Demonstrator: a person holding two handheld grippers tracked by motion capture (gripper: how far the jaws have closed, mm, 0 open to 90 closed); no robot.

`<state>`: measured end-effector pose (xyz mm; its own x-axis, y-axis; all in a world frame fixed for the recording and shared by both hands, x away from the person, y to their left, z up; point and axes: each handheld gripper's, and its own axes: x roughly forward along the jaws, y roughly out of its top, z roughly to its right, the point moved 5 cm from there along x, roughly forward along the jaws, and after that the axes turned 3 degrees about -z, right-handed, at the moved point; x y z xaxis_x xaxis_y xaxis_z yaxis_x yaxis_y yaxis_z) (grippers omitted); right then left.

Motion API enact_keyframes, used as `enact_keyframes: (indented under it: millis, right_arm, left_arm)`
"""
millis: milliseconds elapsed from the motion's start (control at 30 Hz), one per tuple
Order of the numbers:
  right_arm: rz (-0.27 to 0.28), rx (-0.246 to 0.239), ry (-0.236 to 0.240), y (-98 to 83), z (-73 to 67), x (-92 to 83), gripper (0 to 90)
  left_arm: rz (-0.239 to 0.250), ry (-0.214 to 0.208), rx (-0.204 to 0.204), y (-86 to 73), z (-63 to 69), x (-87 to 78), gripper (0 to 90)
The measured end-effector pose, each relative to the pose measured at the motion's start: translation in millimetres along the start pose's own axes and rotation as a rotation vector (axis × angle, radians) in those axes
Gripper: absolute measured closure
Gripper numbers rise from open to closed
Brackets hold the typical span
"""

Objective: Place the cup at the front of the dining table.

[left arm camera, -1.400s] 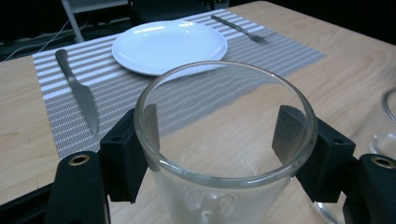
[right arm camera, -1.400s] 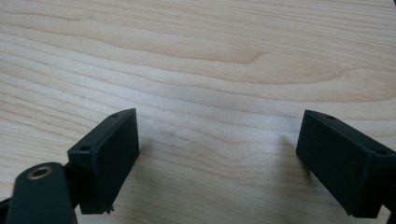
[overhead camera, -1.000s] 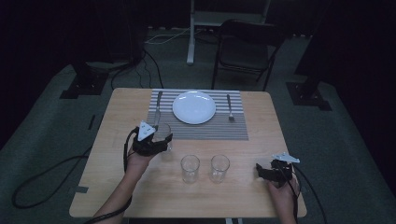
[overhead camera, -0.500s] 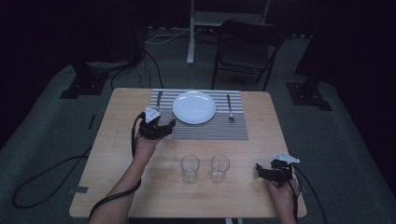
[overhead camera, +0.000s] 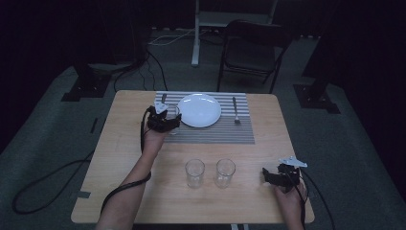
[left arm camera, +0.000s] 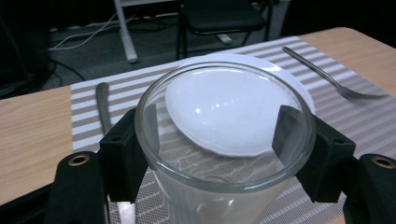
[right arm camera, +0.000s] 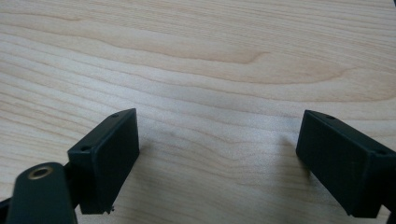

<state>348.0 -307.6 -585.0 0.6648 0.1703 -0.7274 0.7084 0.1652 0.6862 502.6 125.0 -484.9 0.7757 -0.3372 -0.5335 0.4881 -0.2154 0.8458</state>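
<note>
Over the placemat [overhead camera: 210, 132] | my left gripper [left arm camera: 219, 140] jaws clamp a glass [left arm camera: 224, 154] upright beside the plate [overhead camera: 199, 109], likely its table-setting spot | right gripper [right arm camera: 217, 158] jaws wide, empty on counter [right arm camera: 210, 56]

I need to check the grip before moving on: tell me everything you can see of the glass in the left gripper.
The glass is clear, round, straight-walled and empty, held upright between the left gripper's black jaws, which press on opposite sides just below its rim. It sits above the striped placemat, beside the white plate.
</note>
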Motion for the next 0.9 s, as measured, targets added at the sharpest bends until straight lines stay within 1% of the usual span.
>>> enact_keyframes:
  millis: [67, 100, 167, 233, 300, 433, 467, 533, 600, 667, 700, 733, 767, 800, 833, 867, 900]
  right_arm:
    - [0.000, 0.000, 0.000, 0.0, 0.0, 0.0, 12.9]
    - [0.000, 0.000, 0.000, 0.0, 0.0, 0.0, 12.9]
    - [0.000, 0.000, 0.000, 0.0, 0.0, 0.0, 12.9]
    - [0.000, 0.000, 0.000, 0.0, 0.0, 0.0, 12.9]
    - [0.000, 0.000, 0.000, 0.0, 0.0, 0.0, 12.9]
    - [0.000, 0.000, 0.000, 0.0, 0.0, 0.0, 12.9]
    - [0.000, 0.001, 0.000, 0.0, 0.0, 0.0, 12.9]
    - [0.003, 0.002, -0.001, -0.2, 0.5, -0.4, 14.3]
    - [0.003, 0.003, -0.002, -0.2, 0.5, -0.5, 14.3]
    - [0.003, 0.003, -0.001, -0.3, 0.5, -0.5, 14.3]
    - [0.003, 0.002, -0.001, -0.3, 0.5, -0.5, 14.3]
    - [0.003, 0.003, -0.001, -0.3, 0.5, -0.5, 14.3]
    - [0.003, 0.002, -0.001, -0.2, 0.4, -0.5, 14.3]
    - [0.003, 0.003, -0.002, -0.3, 0.5, -0.6, 14.3]
    - [0.003, 0.002, -0.002, -0.2, 0.4, -0.6, 14.3]
    - [0.003, 0.002, -0.002, -0.3, 0.5, -0.6, 14.3]
    - [0.003, 0.002, -0.002, -0.3, 0.4, -0.5, 14.3]
  left_arm:
    - [-0.008, 0.006, 0.005, -1.0, -2.5, 5.1, 29.2]
    - [-0.019, 0.006, 0.003, -1.8, -3.8, 8.1, 29.1]
    - [-0.031, -0.002, 0.001, -2.9, -5.7, 12.5, 29.0]
    - [-0.031, 0.011, 0.006, -3.9, -6.7, 15.7, 29.0]
    - [-0.041, 0.033, 0.011, -4.8, -8.1, 19.5, 29.0]
    - [-0.072, 0.019, 0.000, -10.2, -8.2, 27.4, 29.0]
    - [-0.056, 0.018, 0.009, -12.3, -7.3, 28.0, 28.9]
    - [-0.050, 0.019, 0.006, -13.3, -7.1, 27.3, 28.9]
    - [-0.053, 0.030, -0.001, -13.4, -6.0, 26.5, 28.7]
    - [-0.063, 0.040, 0.003, -13.2, -4.8, 26.1, 28.5]
    - [-0.077, 0.042, 0.002, -13.3, -4.4, 26.5, 28.2]
    - [-0.086, 0.038, 0.005, -13.2, -4.0, 26.7, 24.4]
    - [-0.102, 0.040, 0.008, -13.2, -3.9, 27.1, 18.1]
    - [-0.122, 0.035, 0.003, -13.6, -4.0, 27.8, 17.4]
    - [-0.139, 0.029, -0.005, -14.0, -4.0, 28.3, 13.0]
    - [-0.149, 0.046, -0.015, -14.4, -5.2, 27.7, 9.8]
    - [-0.155, 0.035, -0.027, -14.9, -5.3, 27.9, 9.5]
